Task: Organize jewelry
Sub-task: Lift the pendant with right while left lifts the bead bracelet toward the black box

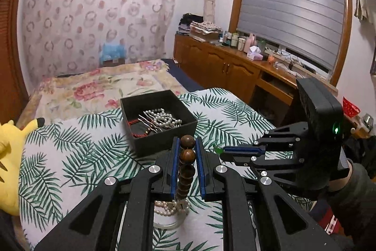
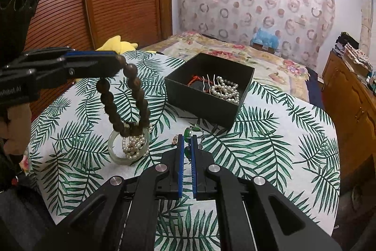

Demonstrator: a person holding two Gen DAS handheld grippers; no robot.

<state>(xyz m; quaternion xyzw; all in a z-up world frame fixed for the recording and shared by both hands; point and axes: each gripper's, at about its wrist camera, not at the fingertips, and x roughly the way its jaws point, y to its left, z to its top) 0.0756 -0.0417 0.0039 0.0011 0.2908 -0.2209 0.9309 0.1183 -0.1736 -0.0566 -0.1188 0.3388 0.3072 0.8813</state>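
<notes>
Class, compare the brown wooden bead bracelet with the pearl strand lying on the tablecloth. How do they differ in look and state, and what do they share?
The wooden bead bracelet has large dark brown beads; the pearl strand has small pale ones. The bracelet hangs in an open loop, pinched by the left gripper; the pearls lie bunched on the tablecloth, inside a pale bangle. Both are beaded jewelry outside the black box.

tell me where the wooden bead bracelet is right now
The wooden bead bracelet hangs from the left tongs, at the left of the right wrist view. Its bottom dangles just over the pale bangle and pearls, left of the black box.
</notes>
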